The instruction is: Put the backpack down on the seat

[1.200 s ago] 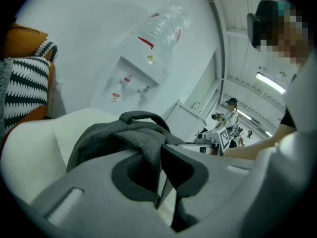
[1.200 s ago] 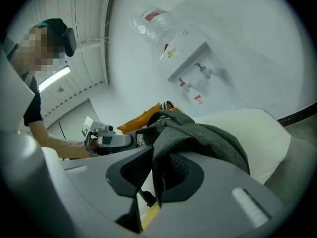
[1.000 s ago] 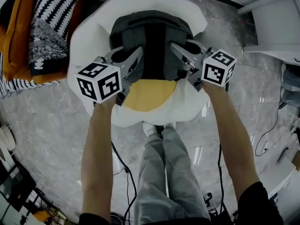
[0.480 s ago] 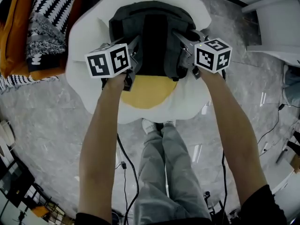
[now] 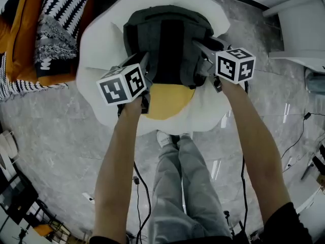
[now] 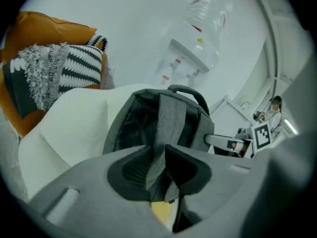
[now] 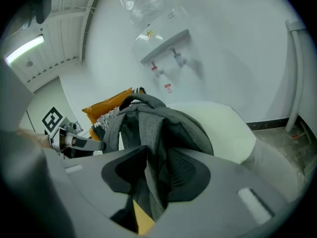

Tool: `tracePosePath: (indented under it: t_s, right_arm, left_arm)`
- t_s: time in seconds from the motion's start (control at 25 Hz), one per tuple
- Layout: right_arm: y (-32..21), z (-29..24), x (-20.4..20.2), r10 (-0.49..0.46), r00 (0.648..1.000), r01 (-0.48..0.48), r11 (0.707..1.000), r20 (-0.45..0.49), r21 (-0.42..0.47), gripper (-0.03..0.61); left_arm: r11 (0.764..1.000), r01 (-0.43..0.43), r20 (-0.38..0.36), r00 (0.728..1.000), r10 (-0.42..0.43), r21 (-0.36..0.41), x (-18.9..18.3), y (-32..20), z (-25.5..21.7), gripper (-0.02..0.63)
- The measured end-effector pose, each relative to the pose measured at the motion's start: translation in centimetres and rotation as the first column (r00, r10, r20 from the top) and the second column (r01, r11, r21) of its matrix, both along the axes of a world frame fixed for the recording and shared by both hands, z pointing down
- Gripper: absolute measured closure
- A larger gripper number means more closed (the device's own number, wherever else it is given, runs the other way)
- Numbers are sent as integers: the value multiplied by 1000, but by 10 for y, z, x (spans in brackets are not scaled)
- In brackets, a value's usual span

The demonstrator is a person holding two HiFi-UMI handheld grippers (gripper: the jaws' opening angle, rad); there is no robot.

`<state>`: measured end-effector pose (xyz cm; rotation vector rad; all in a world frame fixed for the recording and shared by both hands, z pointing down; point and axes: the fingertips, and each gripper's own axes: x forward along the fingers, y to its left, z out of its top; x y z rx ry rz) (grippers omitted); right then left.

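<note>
The backpack (image 5: 167, 44) is sitting on the white seat (image 5: 101, 39), just ahead of the fingers (image 6: 130, 168), its long axis running away from them. The left gripper (image 5: 144, 67) and right gripper (image 5: 200, 55), equally near, are standing apart after just opening, a shoulder strap (image 7: 148, 148) lying between each pair.

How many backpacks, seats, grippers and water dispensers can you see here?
backpack: 1
white seat: 1
grippers: 2, the left gripper and the right gripper, both with jaws just opening and backpack straps between them
water dispenser: 1
Total: 5
</note>
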<state>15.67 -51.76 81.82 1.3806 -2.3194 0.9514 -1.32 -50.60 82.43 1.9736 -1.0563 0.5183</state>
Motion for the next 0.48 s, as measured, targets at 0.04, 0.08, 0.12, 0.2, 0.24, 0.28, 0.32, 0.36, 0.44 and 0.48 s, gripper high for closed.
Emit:
tracePosePath:
  t_s: [0.04, 0.08, 0.12, 0.2, 0.24, 0.28, 0.32, 0.36, 0.44, 0.48]
  right_arm:
    - [5, -2, 4, 25, 1000, -25, 1000, 10, 5, 445]
    - [11, -4, 8, 46, 999, -46, 999, 18, 10, 446]
    - [17, -6, 11, 60, 998, -61, 998, 22, 14, 446]
    - [31, -8, 15, 80, 997, -81, 997, 21, 18, 451]
    - [38, -9, 16, 98, 995, -98, 995, 20, 19, 465]
    - [44, -11, 19, 127, 992, -128, 992, 24, 21, 494]
    - [50, -13, 22, 167, 985, -167, 986, 33, 23, 545]
    - [56, -15, 24, 205, 978, -206, 978, 47, 25, 572]
    - [68, -22, 22, 240, 969, -242, 970, 66, 25, 572]
    - [74, -25, 19, 237, 969, -239, 971, 65, 26, 572]
  left_arm:
    - [1000, 20, 2, 1000, -20, 4, -6, 4, -1, 530]
    - [999, 40, 0, 999, -40, 7, -12, 8, -2, 552]
    - [998, 60, -4, 998, -60, 7, -17, 13, -3, 582]
    - [996, 93, 3, 996, -93, -2, -28, 23, -1, 614]
    - [994, 108, 23, 994, -108, -10, -34, 29, 1, 614]
    - [993, 121, 43, 992, -120, -18, -39, 34, 3, 614]
    - [991, 130, 53, 990, -128, -23, -42, 40, 3, 614]
    - [991, 133, 51, 990, -132, -22, -43, 45, 1, 614]
    - [992, 128, 38, 991, -128, -16, -40, 56, -5, 614]
    - [992, 123, 35, 992, -123, -13, -38, 62, -9, 614]
